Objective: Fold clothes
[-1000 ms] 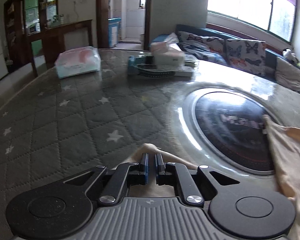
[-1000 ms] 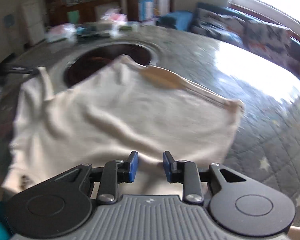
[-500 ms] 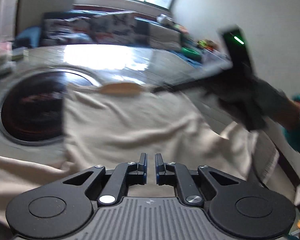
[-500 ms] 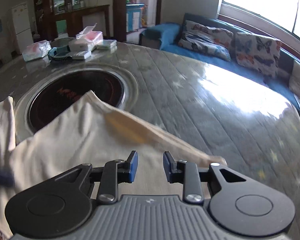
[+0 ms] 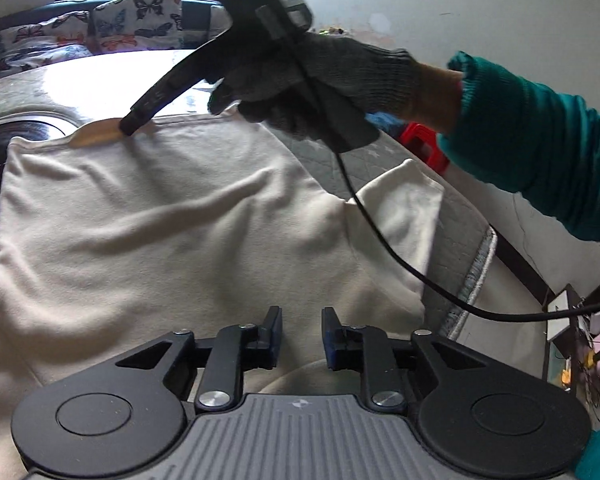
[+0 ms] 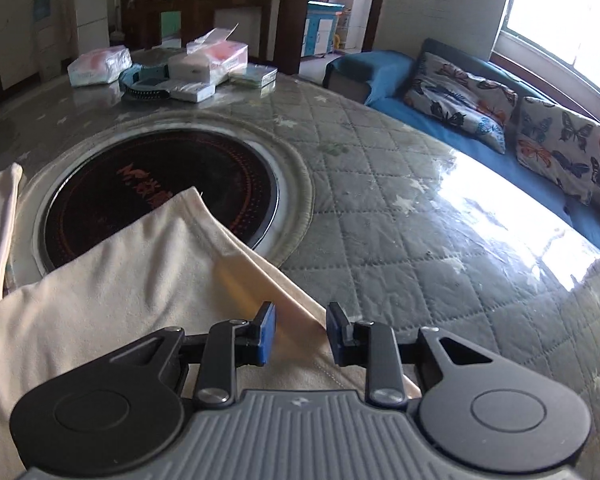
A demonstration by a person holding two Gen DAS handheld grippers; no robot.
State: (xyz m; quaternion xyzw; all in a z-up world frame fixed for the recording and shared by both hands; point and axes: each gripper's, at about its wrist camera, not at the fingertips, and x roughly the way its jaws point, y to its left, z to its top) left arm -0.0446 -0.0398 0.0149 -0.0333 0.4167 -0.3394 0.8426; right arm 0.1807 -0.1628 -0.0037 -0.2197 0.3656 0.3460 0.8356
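Observation:
A cream T-shirt [image 5: 172, 240] lies spread on the quilted table, its collar at the far edge and one sleeve [image 5: 404, 208] reaching toward the table's rim. My left gripper [image 5: 300, 332] hovers open over the shirt's near part with nothing between its fingers. In the left wrist view a gloved hand [image 5: 320, 80] holds the right gripper, whose tip [image 5: 130, 128] rests at the tan collar [image 5: 96, 134]. In the right wrist view my right gripper [image 6: 300, 330] stands open, its fingers either side of the collar edge of the shirt [image 6: 100, 300].
A round black hotplate [image 6: 160, 196] is set into the table [image 6: 400, 240] beyond the shirt. Tissue packs and boxes [image 6: 168, 68] sit at the far side. A blue sofa with butterfly cushions [image 6: 500, 108] lines the window wall. A black cable [image 5: 400, 256] hangs across the right.
My left gripper swung from the bare table over to the shirt and opened from shut. The right gripper moved forward to the collar, and stays open.

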